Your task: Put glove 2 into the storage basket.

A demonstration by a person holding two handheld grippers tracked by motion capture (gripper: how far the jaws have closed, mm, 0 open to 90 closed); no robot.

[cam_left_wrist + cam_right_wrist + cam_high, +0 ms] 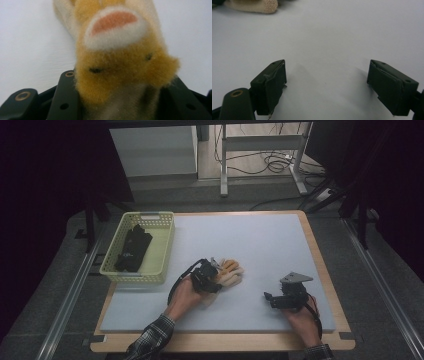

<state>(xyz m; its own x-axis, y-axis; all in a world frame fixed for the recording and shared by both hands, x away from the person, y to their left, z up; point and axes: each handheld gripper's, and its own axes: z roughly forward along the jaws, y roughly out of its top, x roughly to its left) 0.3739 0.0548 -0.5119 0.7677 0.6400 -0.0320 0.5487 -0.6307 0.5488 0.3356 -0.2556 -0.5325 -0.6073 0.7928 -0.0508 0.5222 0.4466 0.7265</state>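
One fuzzy orange-and-cream plush glove [117,57] is clamped by the left gripper [212,276] for lifting — the right gripper [327,85] is held spread, empty, on the table [270,245].

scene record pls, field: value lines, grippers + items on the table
left gripper: at the plush glove, jaws around its furry orange part
plush glove: orange and cream, lying on the mat, mid-table
right gripper: jaws spread wide, nothing between them, low over bare mat
basket: pale yellow, at the table's left side
black item: dark fabric lying inside the basket; type unclear
mat: light grey, covers the wooden table top
likely next: glove goes to the basket, a guess
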